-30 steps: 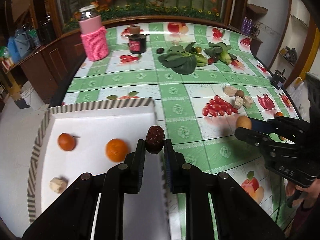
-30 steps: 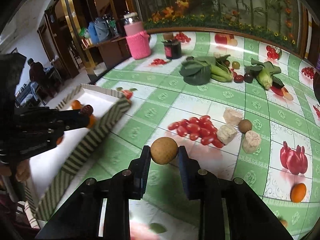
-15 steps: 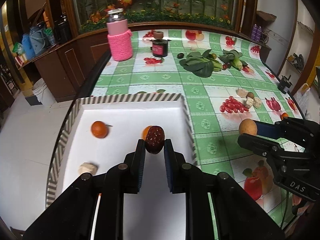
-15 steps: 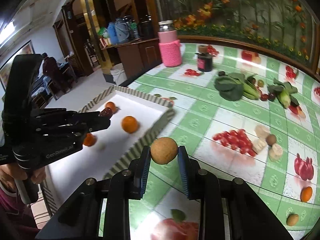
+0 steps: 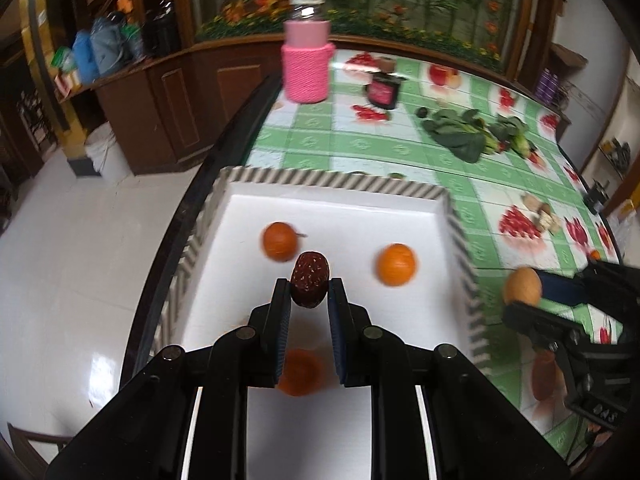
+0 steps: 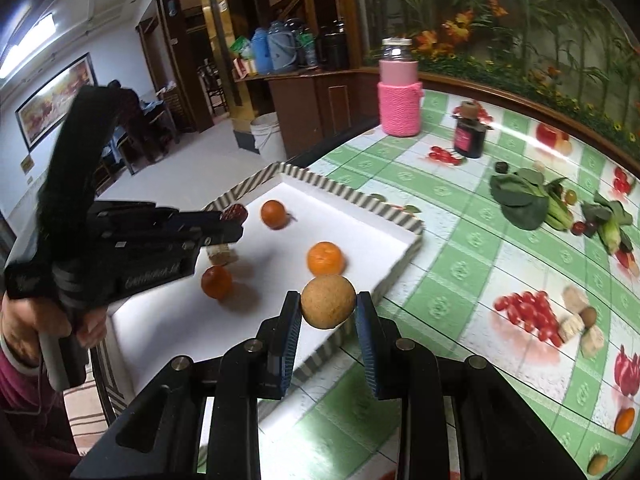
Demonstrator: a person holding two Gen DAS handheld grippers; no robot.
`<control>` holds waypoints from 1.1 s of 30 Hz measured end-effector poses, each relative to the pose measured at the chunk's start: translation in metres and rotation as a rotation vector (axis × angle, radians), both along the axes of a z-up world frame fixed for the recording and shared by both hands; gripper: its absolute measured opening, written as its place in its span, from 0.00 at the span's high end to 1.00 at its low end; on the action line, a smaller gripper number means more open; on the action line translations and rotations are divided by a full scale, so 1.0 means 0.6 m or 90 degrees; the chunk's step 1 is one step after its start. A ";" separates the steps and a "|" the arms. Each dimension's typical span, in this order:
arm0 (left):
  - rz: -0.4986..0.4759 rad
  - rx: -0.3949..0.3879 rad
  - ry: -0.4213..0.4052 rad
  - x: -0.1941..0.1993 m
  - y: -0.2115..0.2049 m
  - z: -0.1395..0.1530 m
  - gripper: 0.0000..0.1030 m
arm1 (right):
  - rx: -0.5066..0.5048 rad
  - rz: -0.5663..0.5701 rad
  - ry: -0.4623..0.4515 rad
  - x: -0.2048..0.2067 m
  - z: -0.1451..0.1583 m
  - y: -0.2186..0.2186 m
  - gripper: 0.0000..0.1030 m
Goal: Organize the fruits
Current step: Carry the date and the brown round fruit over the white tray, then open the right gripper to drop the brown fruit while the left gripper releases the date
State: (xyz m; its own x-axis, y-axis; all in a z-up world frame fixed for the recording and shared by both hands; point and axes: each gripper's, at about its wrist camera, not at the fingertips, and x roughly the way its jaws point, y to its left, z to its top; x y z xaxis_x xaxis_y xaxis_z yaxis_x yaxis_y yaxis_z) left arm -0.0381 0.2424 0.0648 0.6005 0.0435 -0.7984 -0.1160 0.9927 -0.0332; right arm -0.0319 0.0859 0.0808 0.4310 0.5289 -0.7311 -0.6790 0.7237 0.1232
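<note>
My left gripper point(image 5: 309, 292) is shut on a dark red date point(image 5: 310, 279) and hangs over the white tray point(image 5: 332, 208) with the striped rim. On the tray floor lie three oranges point(image 5: 280, 241) point(image 5: 396, 264) point(image 5: 300, 372) and a pale chunk point(image 6: 222, 256). My right gripper point(image 6: 328, 308) is shut on a round tan fruit point(image 6: 328, 301) above the tray's right rim point(image 6: 376, 292). In the right wrist view the left gripper point(image 6: 224, 224) holds the date point(image 6: 235, 213) over the tray's left part.
A pink knit-covered jar point(image 5: 306, 68), a dark jar point(image 5: 384, 90) and leafy greens point(image 5: 460, 136) stand further back on the green checked tablecloth point(image 6: 460, 248). Pale chunks and a brown fruit point(image 6: 580, 320) lie to the right. A hand point(image 6: 24, 320) grips the left tool.
Both grippers have travelled left with their fruits. The left one now hangs further over the tray, the right one has come from the tablecloth to the tray's right rim.
</note>
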 end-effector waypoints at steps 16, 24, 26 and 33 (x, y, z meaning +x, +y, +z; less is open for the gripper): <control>0.062 -0.045 0.058 0.049 0.084 -0.063 0.84 | -0.062 0.081 0.047 0.018 -0.066 0.104 0.73; 0.057 -0.036 0.078 0.056 0.075 -0.084 0.84 | -0.076 0.090 0.066 0.027 -0.092 0.118 0.72; 0.059 -0.032 0.074 0.056 0.073 -0.083 0.84 | -0.074 0.091 0.070 0.029 -0.096 0.119 0.71; 0.078 -0.017 0.062 0.042 0.069 -0.069 0.52 | -0.038 0.084 0.070 0.020 -0.080 0.098 0.58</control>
